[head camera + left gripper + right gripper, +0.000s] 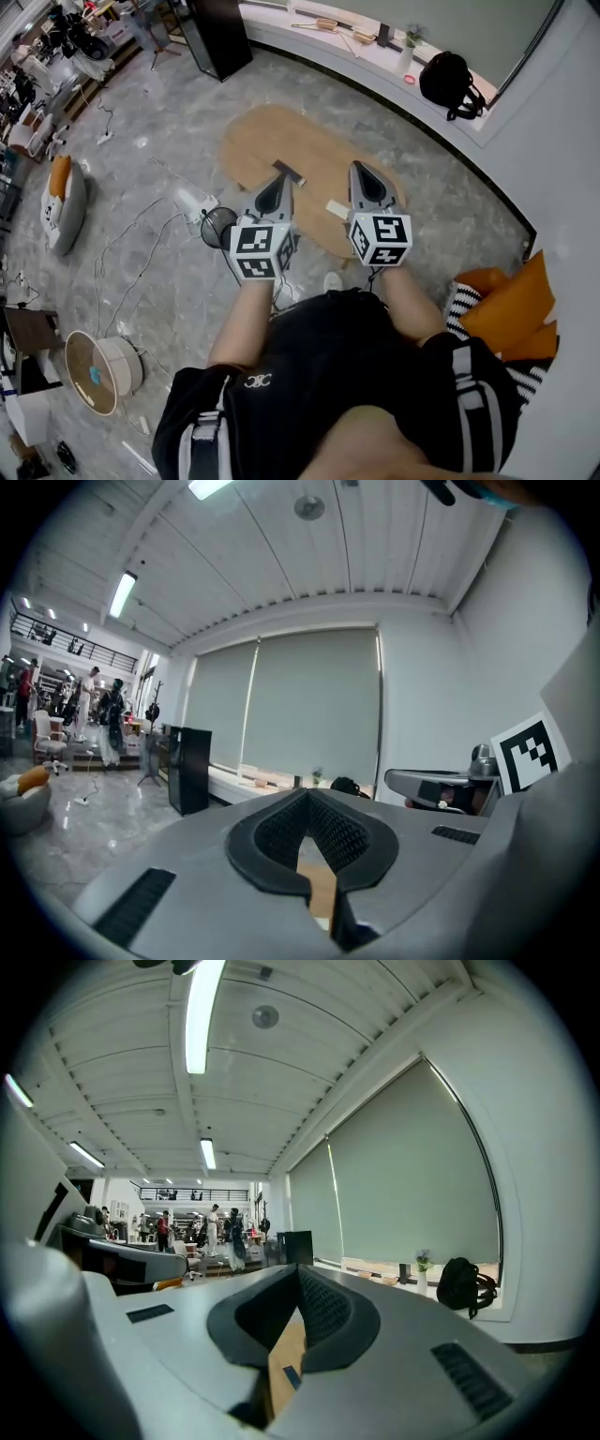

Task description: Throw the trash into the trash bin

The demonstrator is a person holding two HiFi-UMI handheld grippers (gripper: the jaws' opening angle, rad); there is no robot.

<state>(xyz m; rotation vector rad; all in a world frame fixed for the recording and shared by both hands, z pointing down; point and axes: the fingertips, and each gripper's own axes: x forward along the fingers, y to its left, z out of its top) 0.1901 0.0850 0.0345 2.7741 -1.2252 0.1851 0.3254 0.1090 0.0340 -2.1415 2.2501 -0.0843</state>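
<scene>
**Both grippers closed and empty over the surface, trash not yet picked up**

The left gripper point(277, 184) and right gripper point(361, 174) are held side by side in front of the person. They point roughly level out over the oval wooden surface point(272, 131). In its own view the left gripper point(307, 795) has its jaws together with nothing between them. The right gripper point(298, 1269) shows the same, and only wood is visible through the gap behind each pair of pads. Held high and closed like this, they look set for an approach rather than a grasp. The jaws will have to part before either can take anything.

What seems to be the trash lies on the surface. A dark scrap point(288, 172) sits just beyond the left gripper's tip. A pale scrap point(336, 208) lies between the two grippers, nearer the person. Both are flat and too small to identify. Their spacing suits one scrap per gripper, which may be why both grippers are held forward together.

The bin point(217, 226), a dark round basket, stands on the floor just beside the surface's near left edge, partly behind the left gripper. That puts it on the left gripper's side, so a short carry off the edge should do. The right gripper would have to reach across.
</scene>
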